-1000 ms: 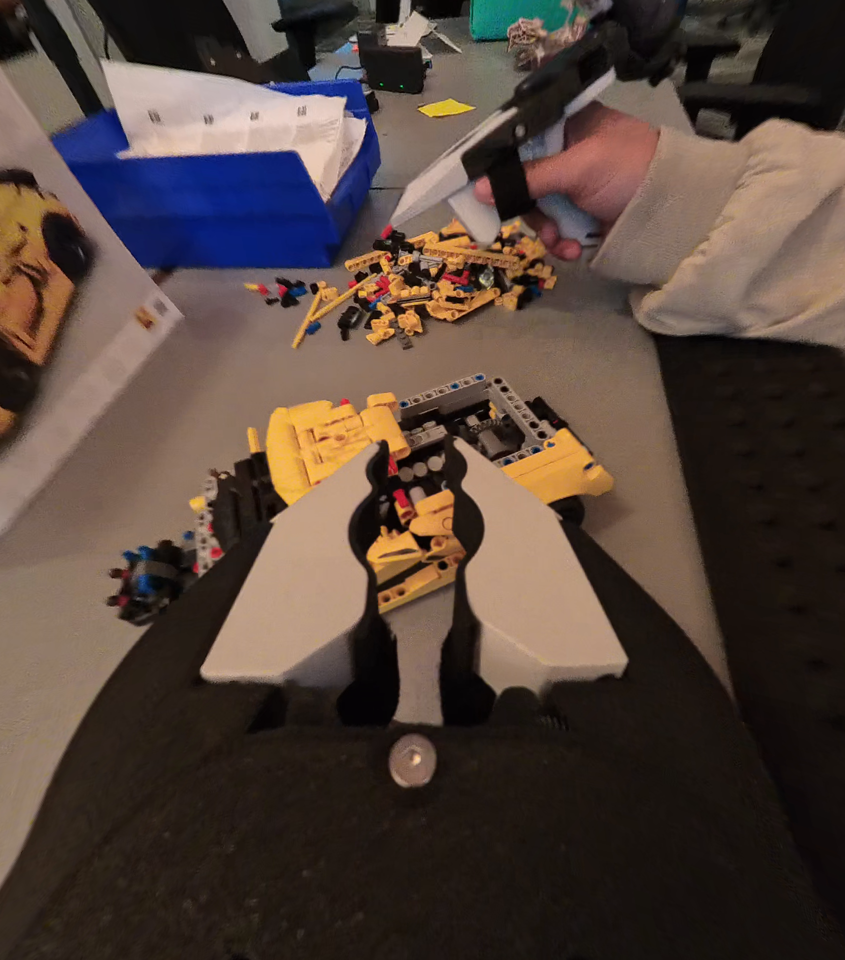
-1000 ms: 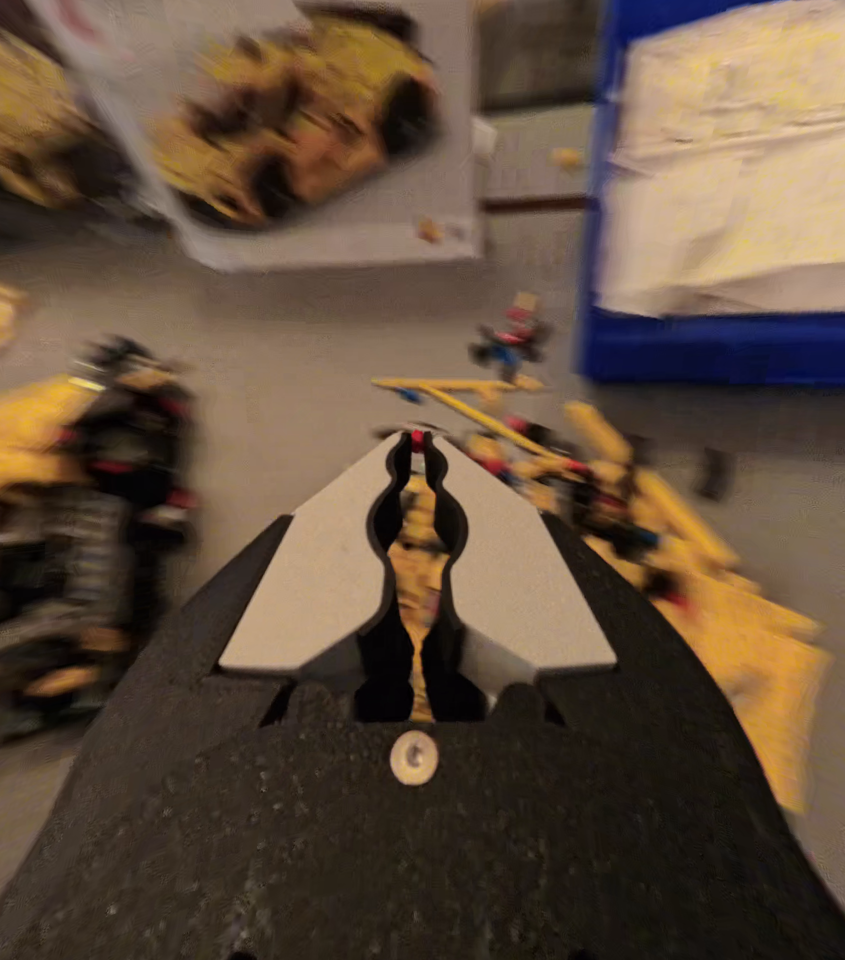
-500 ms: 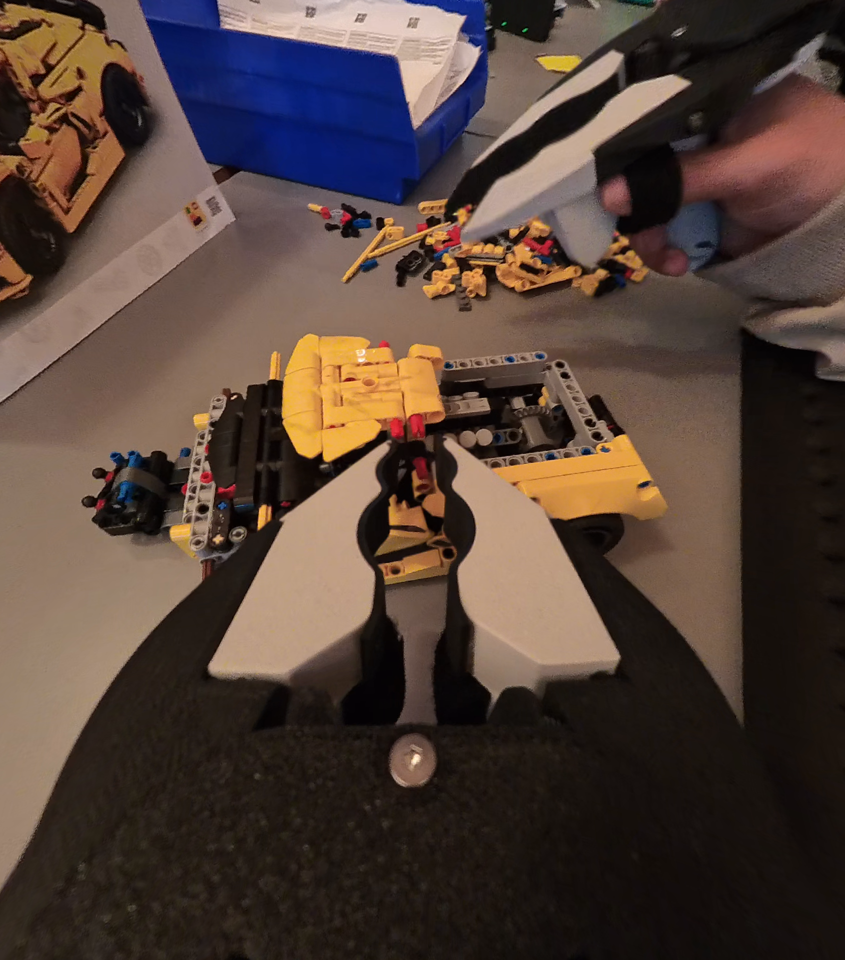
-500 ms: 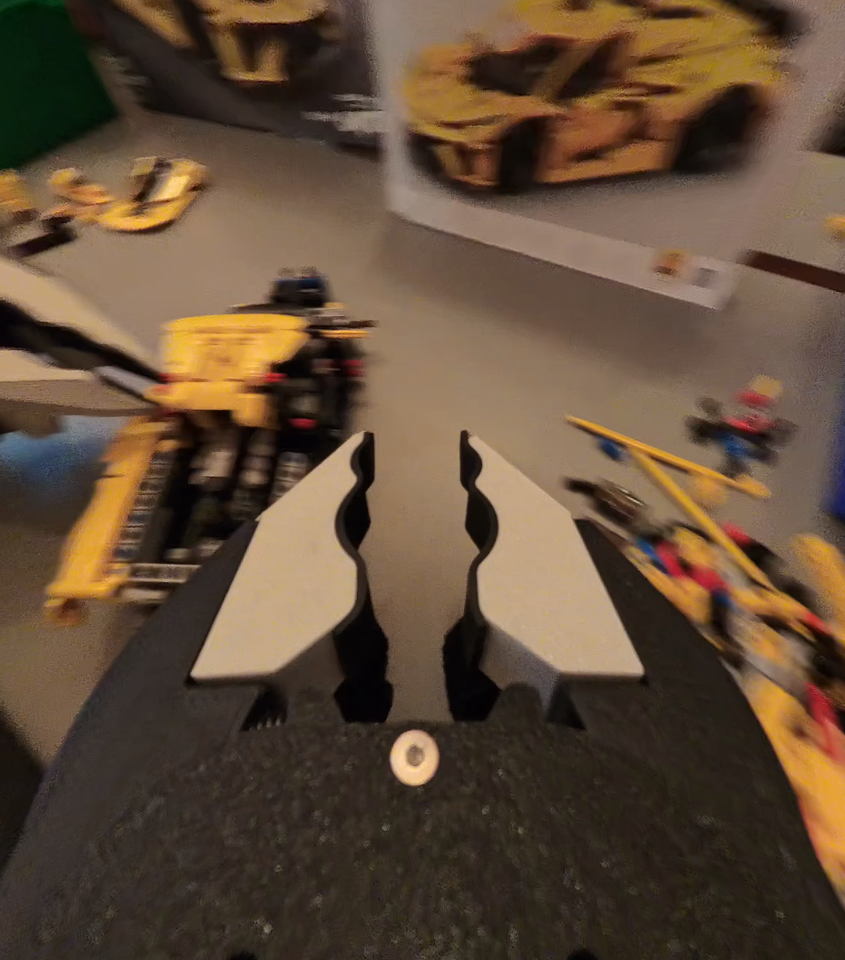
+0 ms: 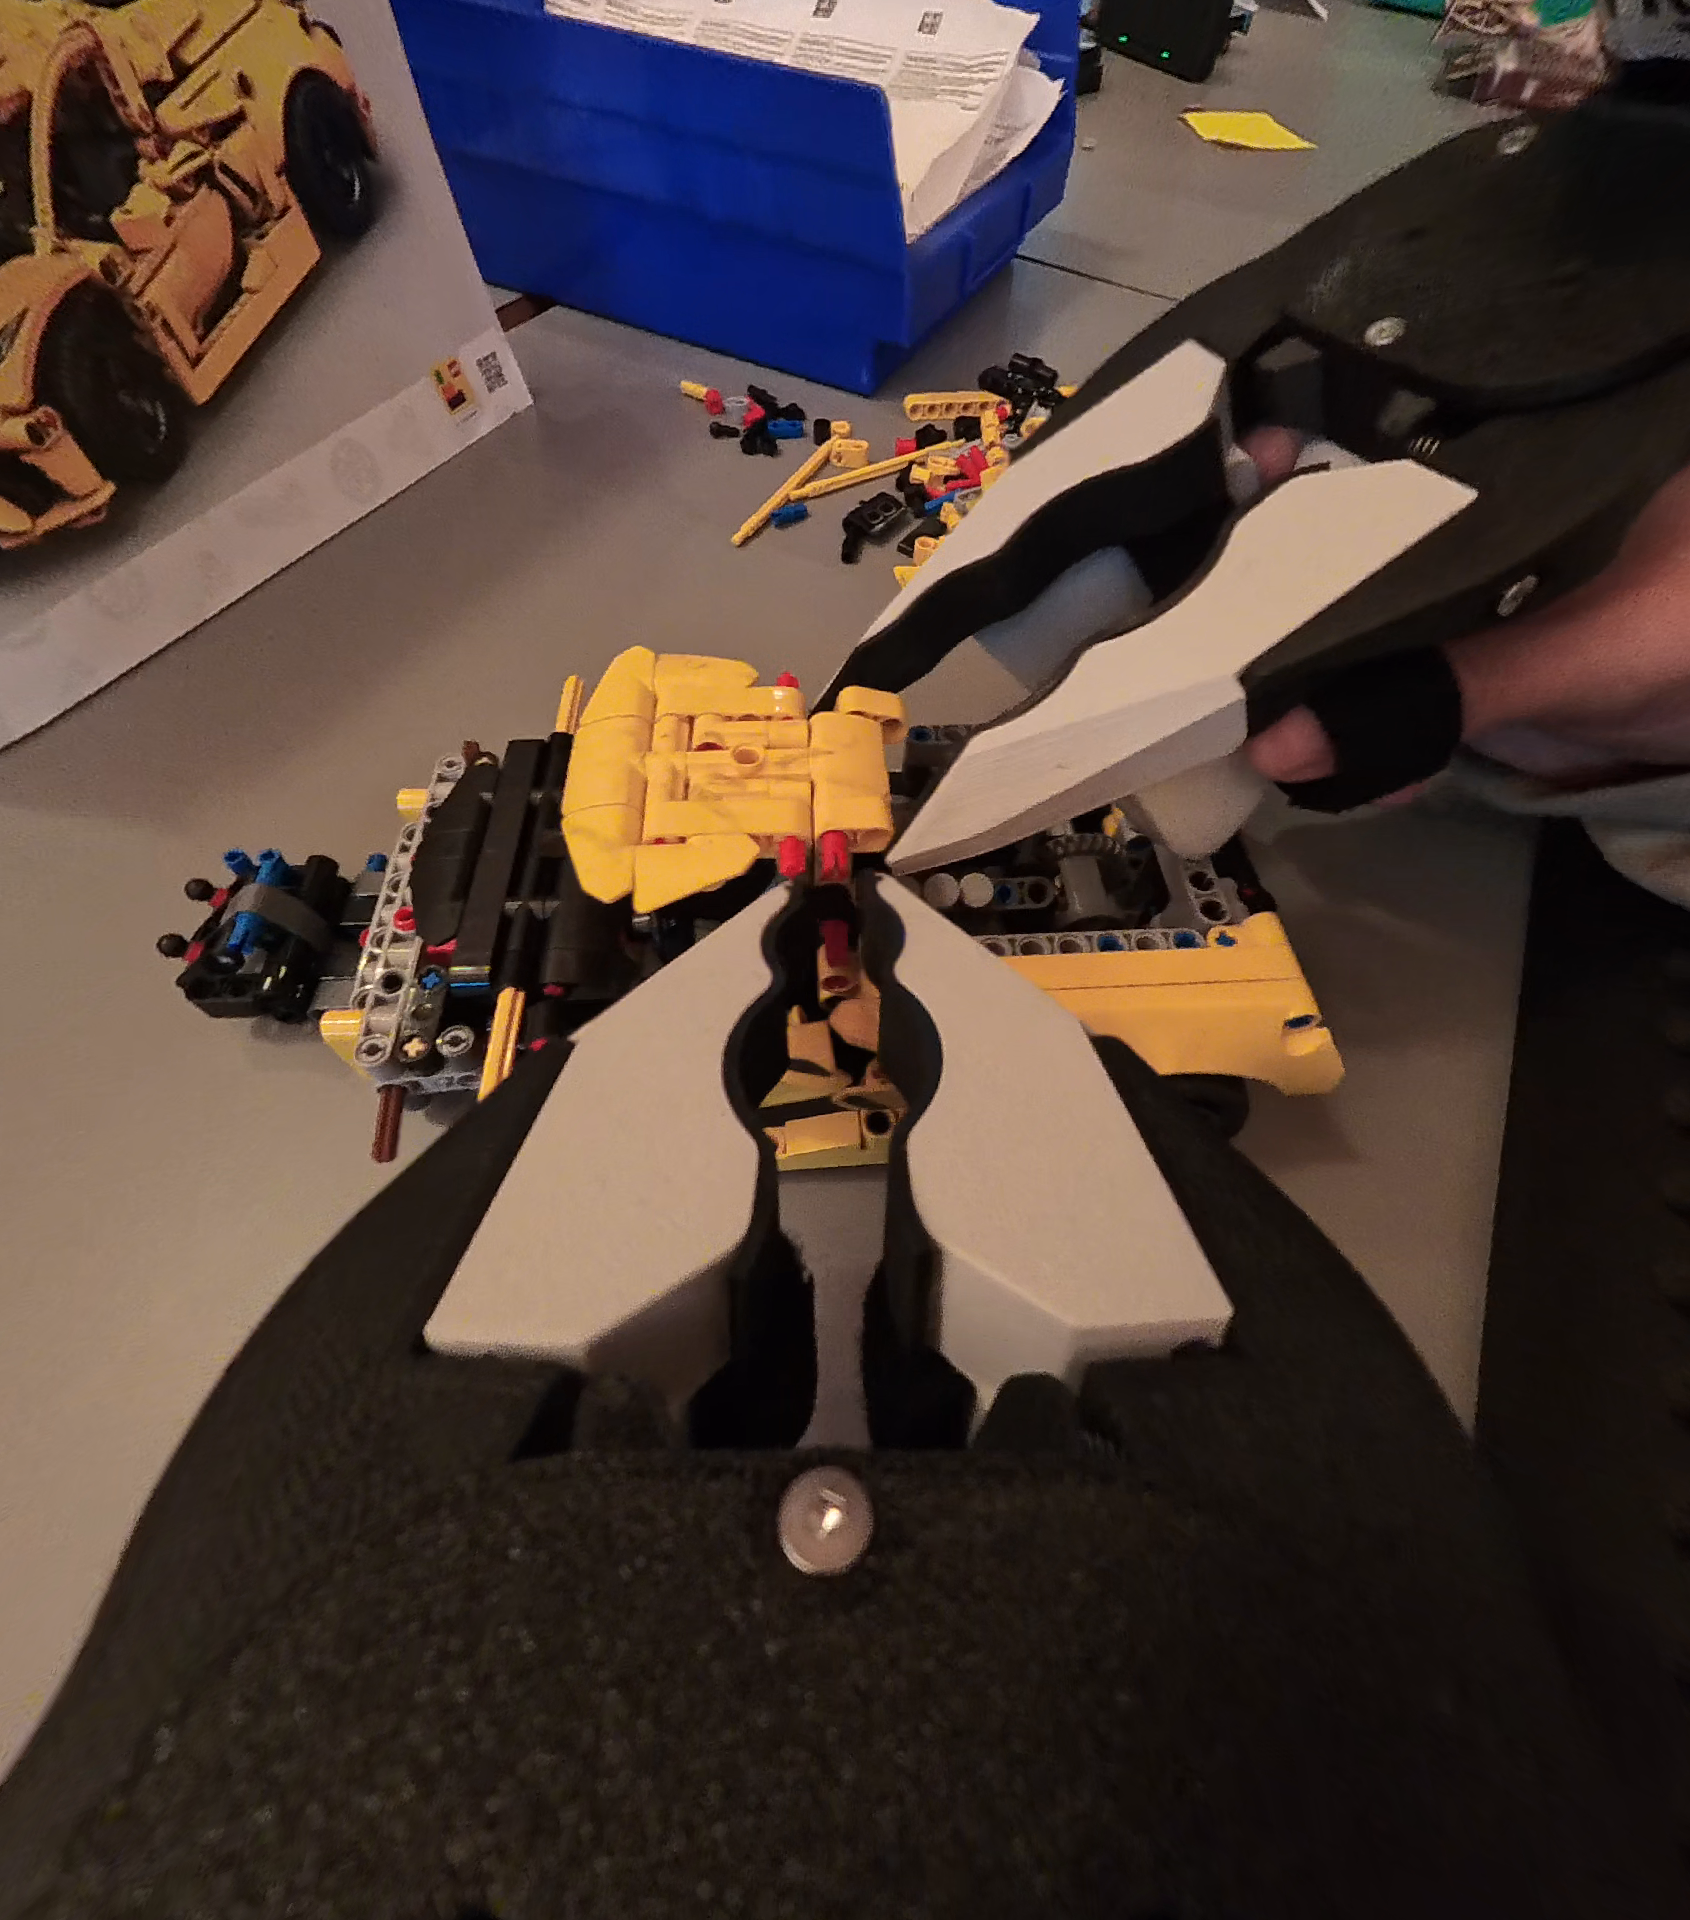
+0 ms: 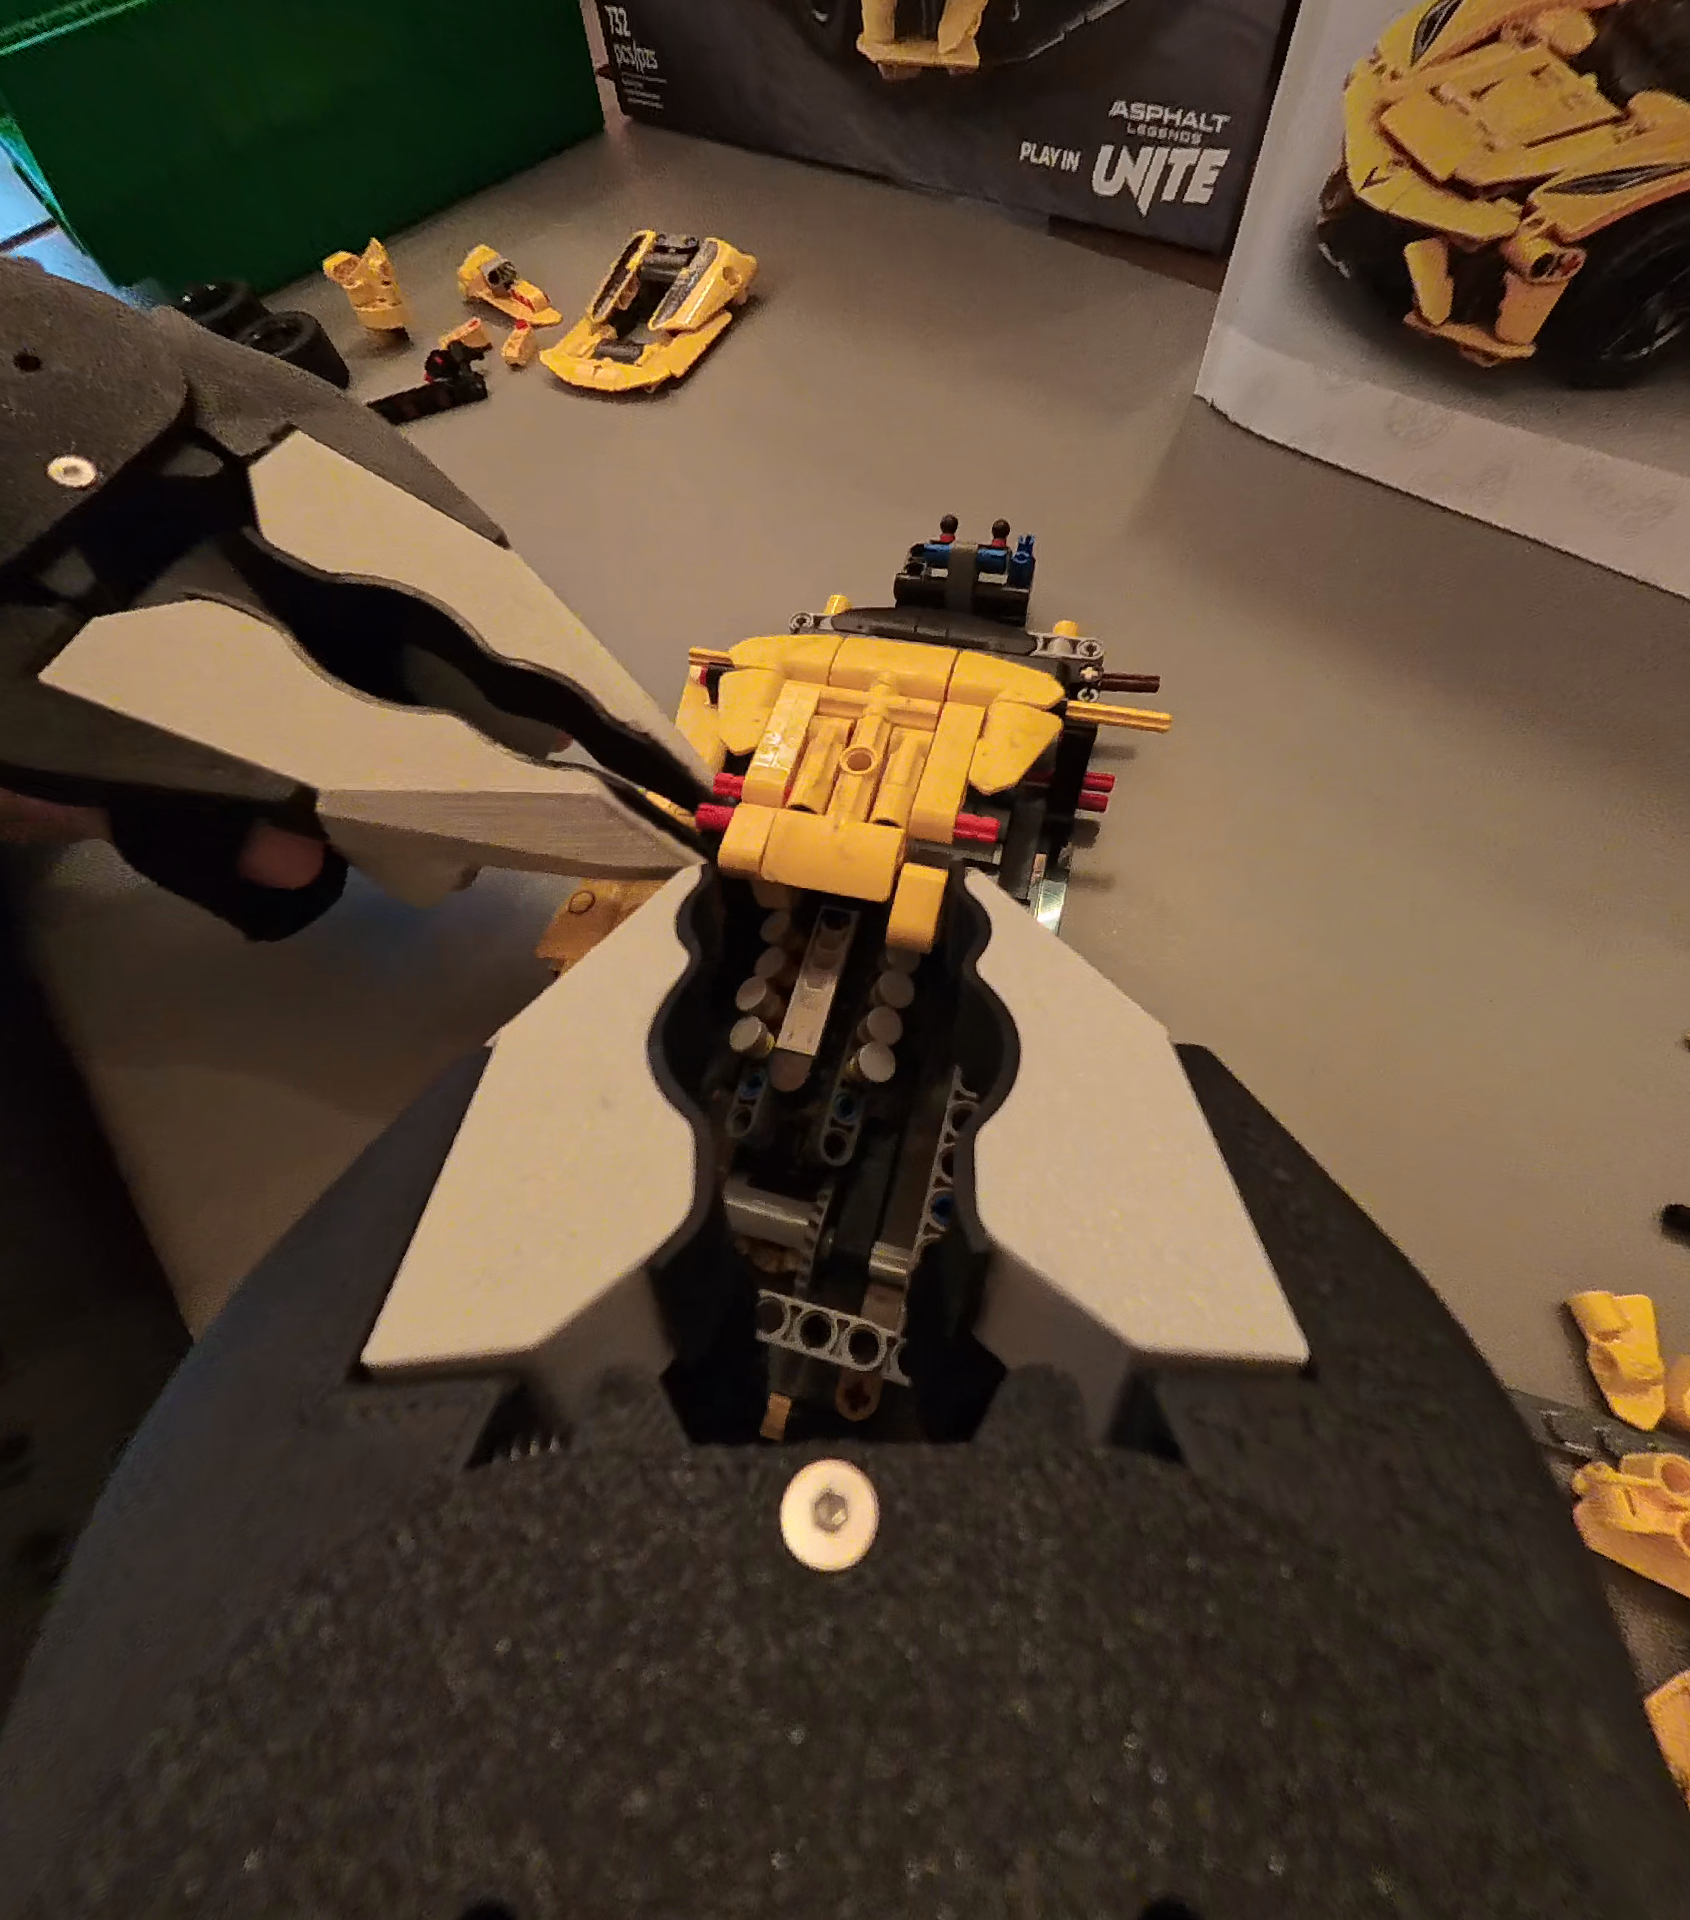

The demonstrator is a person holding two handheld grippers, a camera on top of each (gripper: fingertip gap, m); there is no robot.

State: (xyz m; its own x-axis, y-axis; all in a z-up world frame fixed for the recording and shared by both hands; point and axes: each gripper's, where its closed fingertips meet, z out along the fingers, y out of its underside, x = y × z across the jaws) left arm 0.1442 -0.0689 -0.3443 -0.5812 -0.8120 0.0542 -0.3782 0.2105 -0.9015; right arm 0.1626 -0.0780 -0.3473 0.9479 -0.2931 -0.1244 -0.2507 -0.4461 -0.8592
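while both tools meet over the model, we note:

left hand-held gripper: we hold it low over the near side of the half-built brick car; its fingertips stand a narrow gap apart around a red pin and small yellow pieces on the car's near edge, and we cannot tell whether they pinch anything.

right hand-held gripper: we hold it over the car's open grey frame, fingers spread wide, nothing between them but the frame below; its tips sit just at the rear edge of the yellow body panel.

meeting point: in the left wrist view the right hand-held gripper comes in from the right, one fingertip just beside the yellow panel, the other just beside the red pins.

car: on the grey tabletop, lying left to right in the left wrist view, with a black and blue end piece at the left and a yellow side beam at the right.

loose parts: a scatter of yellow, black, red and blue pieces on the far side of the car, near a blue bin holding paper sheets.

far left: a printed sheet picturing a yellow car.

right wrist view, far side: small yellow sub-assemblies, a green box and a dark printed box.
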